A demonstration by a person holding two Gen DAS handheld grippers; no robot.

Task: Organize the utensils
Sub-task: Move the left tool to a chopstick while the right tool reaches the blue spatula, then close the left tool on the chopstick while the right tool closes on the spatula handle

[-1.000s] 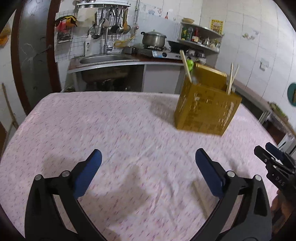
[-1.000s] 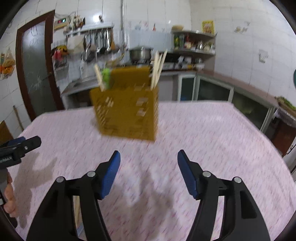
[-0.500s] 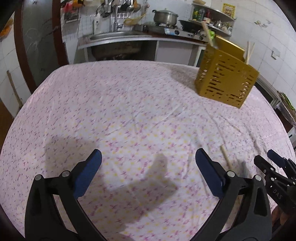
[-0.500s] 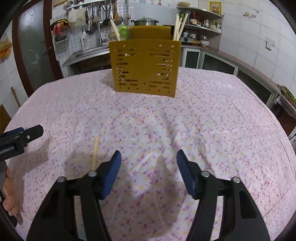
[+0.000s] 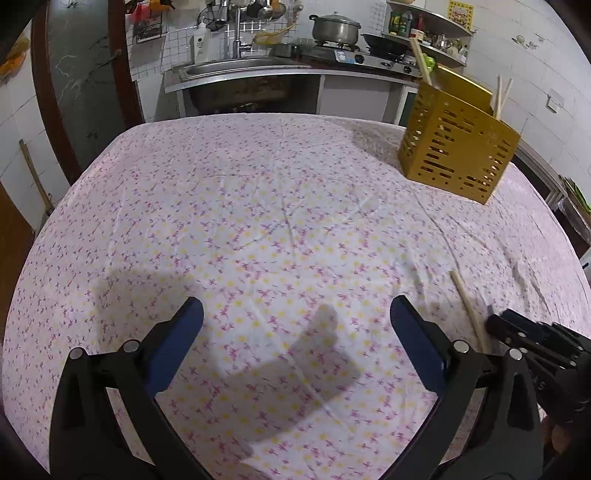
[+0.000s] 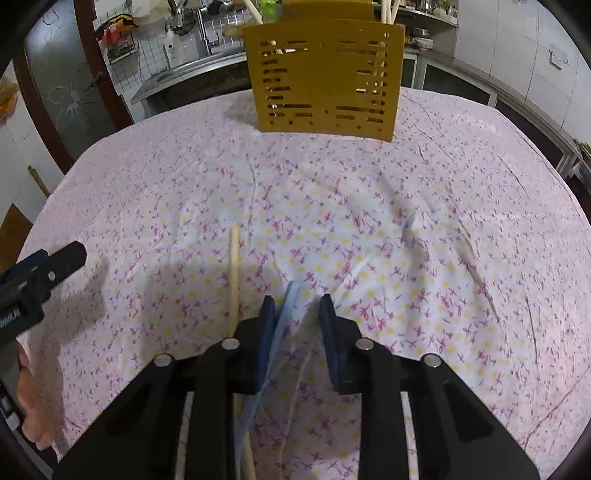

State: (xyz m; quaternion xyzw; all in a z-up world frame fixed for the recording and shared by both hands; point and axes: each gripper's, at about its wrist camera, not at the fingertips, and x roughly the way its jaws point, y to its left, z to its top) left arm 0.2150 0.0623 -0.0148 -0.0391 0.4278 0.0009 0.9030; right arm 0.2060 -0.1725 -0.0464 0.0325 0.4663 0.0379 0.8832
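A yellow slotted utensil holder (image 6: 323,74) stands at the far side of the table, with chopsticks and a green item in it; it also shows in the left wrist view (image 5: 458,147). A wooden chopstick (image 6: 233,280) lies on the floral cloth, also seen in the left wrist view (image 5: 469,306). My right gripper (image 6: 297,314) is low over the cloth, its jaws narrowed with a light blue flat utensil handle (image 6: 286,314) between them, against the left finger. My left gripper (image 5: 295,332) is wide open and empty above the cloth.
The table (image 5: 258,203) has a pink floral cloth with wrinkles. Behind it are a sink counter (image 5: 236,70), a stove with a pot (image 5: 334,29) and a dark door (image 5: 85,74) at the left.
My right gripper has dropped toward the cloth and its jaws have narrowed around the light blue handle. The left gripper stayed open and tilted down slightly.
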